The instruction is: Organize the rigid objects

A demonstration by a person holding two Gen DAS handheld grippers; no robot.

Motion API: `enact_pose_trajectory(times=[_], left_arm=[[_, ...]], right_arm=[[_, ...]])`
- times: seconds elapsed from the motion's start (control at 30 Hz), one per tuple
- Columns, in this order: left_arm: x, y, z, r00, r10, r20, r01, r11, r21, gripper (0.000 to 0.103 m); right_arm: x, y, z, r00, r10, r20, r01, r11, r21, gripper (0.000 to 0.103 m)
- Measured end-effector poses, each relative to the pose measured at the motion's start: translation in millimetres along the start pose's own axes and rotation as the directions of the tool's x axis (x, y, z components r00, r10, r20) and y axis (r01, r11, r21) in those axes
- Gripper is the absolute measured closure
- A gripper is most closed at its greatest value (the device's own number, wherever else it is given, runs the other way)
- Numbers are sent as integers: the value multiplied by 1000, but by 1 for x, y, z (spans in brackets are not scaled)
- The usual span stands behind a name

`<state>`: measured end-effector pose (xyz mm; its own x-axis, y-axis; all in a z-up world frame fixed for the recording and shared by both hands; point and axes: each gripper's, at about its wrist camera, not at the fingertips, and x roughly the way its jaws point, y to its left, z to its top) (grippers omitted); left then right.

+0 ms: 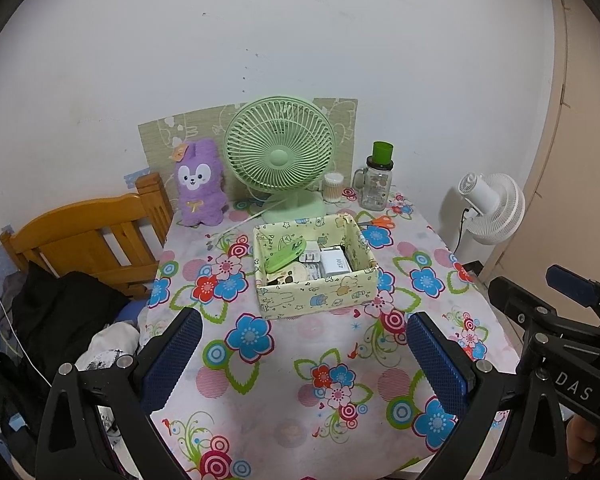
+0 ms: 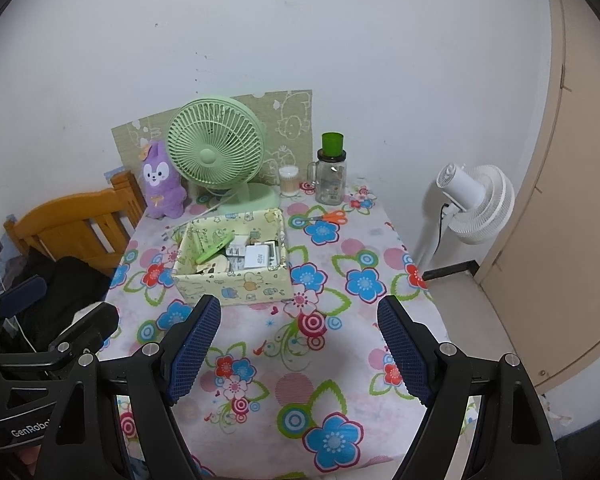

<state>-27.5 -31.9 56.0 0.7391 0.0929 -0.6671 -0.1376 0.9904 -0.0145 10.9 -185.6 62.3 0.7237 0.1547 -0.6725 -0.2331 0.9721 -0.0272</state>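
Left wrist view shows a table (image 1: 440,240) under a flowered cloth, pushed against a white wall. At the back stand a green fan (image 1: 279,156), a purple plush rabbit (image 1: 199,183), a glass jar with a green cap (image 1: 376,182) and a small tub of cotton swabs (image 1: 333,187). Mid-table sits a cream printed box (image 1: 316,294) — inside it lie a white charger marked 45W (image 1: 335,265), a green clip (image 1: 286,256) and other small items. Orange-handled scissors (image 1: 382,222) rest just behind the box's right corner. Both claws hover above the near cloth, empty: left gripper (image 1: 304,330) spread wide, right gripper (image 2: 298,314) spread wide — each well short of the box.
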Motion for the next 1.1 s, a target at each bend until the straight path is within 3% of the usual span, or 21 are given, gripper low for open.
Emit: enact_pose_trajectory(times=[1.1], left_arm=[[6, 1, -2, 1000, 0, 3, 0, 1000, 8, 0]], right_arm=[[5, -2, -1, 1000, 1, -8, -1, 1000, -2, 20]])
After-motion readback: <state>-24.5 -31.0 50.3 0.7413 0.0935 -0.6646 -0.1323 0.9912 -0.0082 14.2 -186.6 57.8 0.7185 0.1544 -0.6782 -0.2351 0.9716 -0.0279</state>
